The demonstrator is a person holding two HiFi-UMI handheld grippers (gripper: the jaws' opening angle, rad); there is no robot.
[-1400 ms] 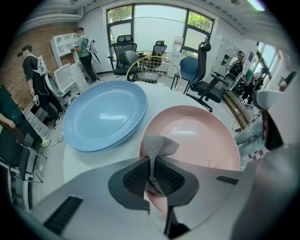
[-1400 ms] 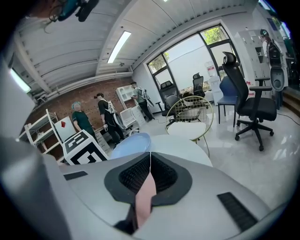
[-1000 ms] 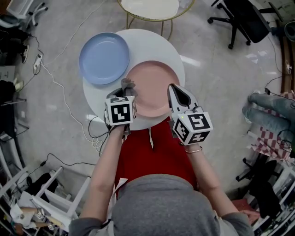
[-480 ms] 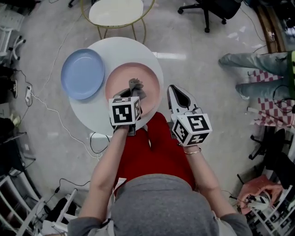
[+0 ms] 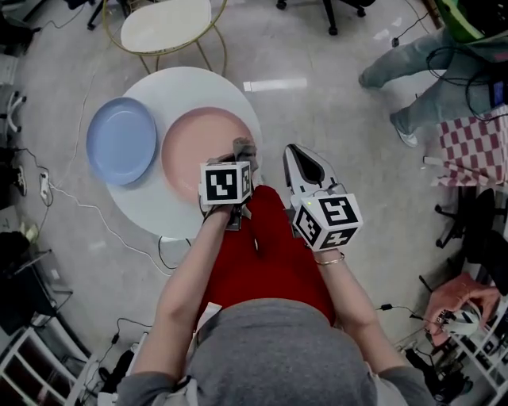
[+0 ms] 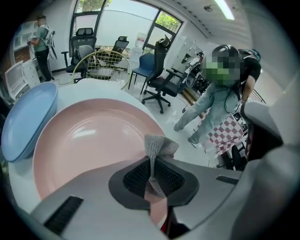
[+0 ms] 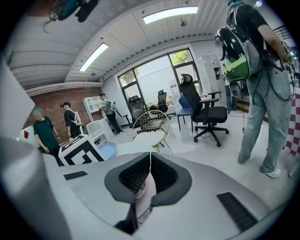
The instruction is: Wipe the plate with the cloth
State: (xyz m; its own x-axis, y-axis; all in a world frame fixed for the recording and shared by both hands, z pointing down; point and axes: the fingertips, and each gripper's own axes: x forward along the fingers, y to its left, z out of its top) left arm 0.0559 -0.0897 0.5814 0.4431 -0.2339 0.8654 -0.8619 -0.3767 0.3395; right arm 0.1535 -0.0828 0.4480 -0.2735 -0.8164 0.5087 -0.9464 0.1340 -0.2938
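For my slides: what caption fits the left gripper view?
Left gripper pinching a grey cloth at the rim of the pink plate, blue plate alongside.

Pictured from my head camera: a blue plate (image 5: pixel 121 141) sits at the left of a round white table (image 5: pixel 151 208), its left rim reaching past the table's edge. Beyond the table stands a gold-framed stool (image 5: pixel 165 24) with a pale seat. At upper right I see a bystander in jeans (image 5: pixel 405 59) near red-and-white checked fabric (image 5: pixel 468 147). A white cable (image 5: pixel 83 210) trails over the grey floor (image 5: pixel 333 111).
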